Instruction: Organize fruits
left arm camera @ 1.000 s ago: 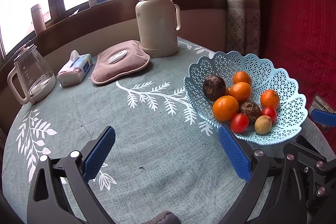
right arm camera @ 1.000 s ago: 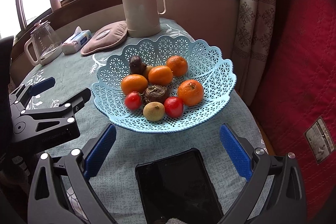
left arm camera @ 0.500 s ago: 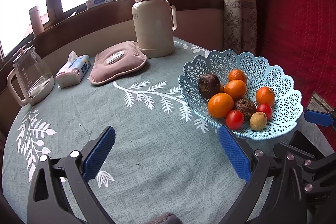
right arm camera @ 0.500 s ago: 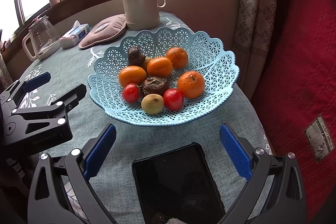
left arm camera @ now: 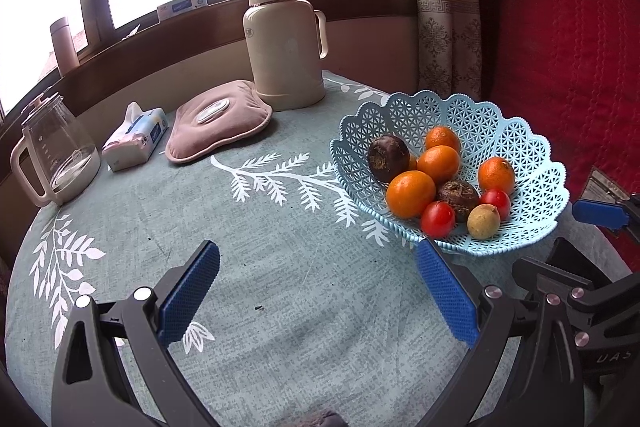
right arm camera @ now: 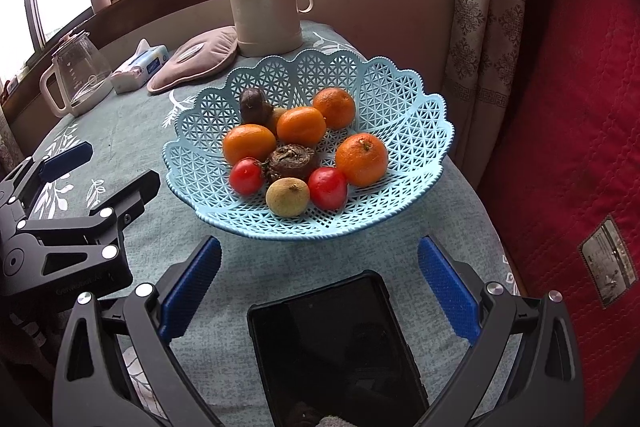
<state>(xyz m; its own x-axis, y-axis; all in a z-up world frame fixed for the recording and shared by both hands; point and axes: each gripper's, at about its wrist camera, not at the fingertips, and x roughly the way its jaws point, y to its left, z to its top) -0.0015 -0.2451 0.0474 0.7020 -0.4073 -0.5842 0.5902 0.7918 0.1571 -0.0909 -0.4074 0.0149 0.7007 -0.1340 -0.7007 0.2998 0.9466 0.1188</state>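
From your left wrist, the left gripper (left arm camera: 318, 291) gapes wide over bare tablecloth (left arm camera: 280, 307); the blue lattice basket (left arm camera: 532, 147) of fruit sits right.

From your right wrist, the right gripper (right arm camera: 320, 291) is spread wide, the basket directly ahead; a dark tablet (right arm camera: 336, 343) is cut off below.

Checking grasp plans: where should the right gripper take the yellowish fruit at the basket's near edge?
Grip the yellowish fruit across its round middle, coming from above on the near side. A tomato sits close on its right, so one of the fingers should probably slip between them.
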